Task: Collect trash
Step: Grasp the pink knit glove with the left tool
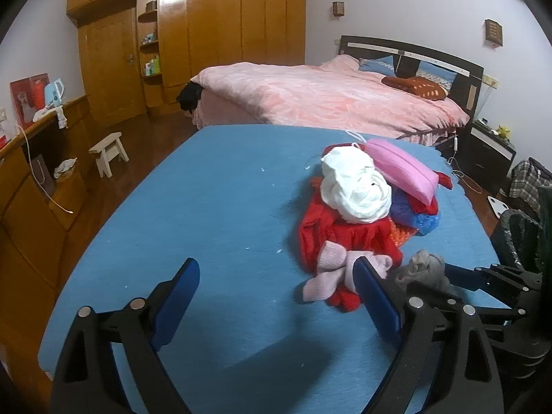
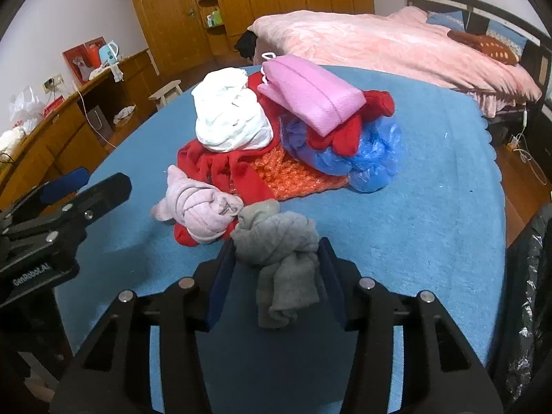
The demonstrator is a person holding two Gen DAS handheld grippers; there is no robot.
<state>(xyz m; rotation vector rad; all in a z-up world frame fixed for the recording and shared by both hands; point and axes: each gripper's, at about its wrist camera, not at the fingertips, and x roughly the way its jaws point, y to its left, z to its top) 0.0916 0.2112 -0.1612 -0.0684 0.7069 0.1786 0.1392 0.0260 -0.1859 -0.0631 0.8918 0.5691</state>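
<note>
— What do you have on the right?

— My right claw [image 2: 276, 252] is pinching a grey sock [image 2: 279, 241], a knotted bundle with its loose end hanging between the fingers [image 2: 220, 276], just above the blue bench [image 2: 431, 207]. From the left camera I see that sock [image 1: 422, 269] near the bench's right edge, beside a black bin bag [image 1: 521, 238].

— And the left?

— My left claw [image 1: 276, 276] is spread wide over bare blue cover, gripping nothing. Its right finger [image 1: 376, 296] sits just in front of a pink sock [image 1: 331, 272].

— Where's the rest of the pile?

— Right ahead of the grey sock. The pink sock [image 2: 200, 207] lies on a red cloth [image 2: 224, 165]. Behind it a white bundle [image 2: 231, 120] sits atop the red, with a pink pouch [image 2: 310, 93] to its right, resting on a blue plastic bag [image 2: 372, 151]. An orange bubble sheet [image 2: 293, 176] shows under the red cloth.

— Anything else?

— A bed [image 1: 327, 96] with pink covers behind the bench, a wooden wardrobe [image 1: 214, 24] farther back.
</note>
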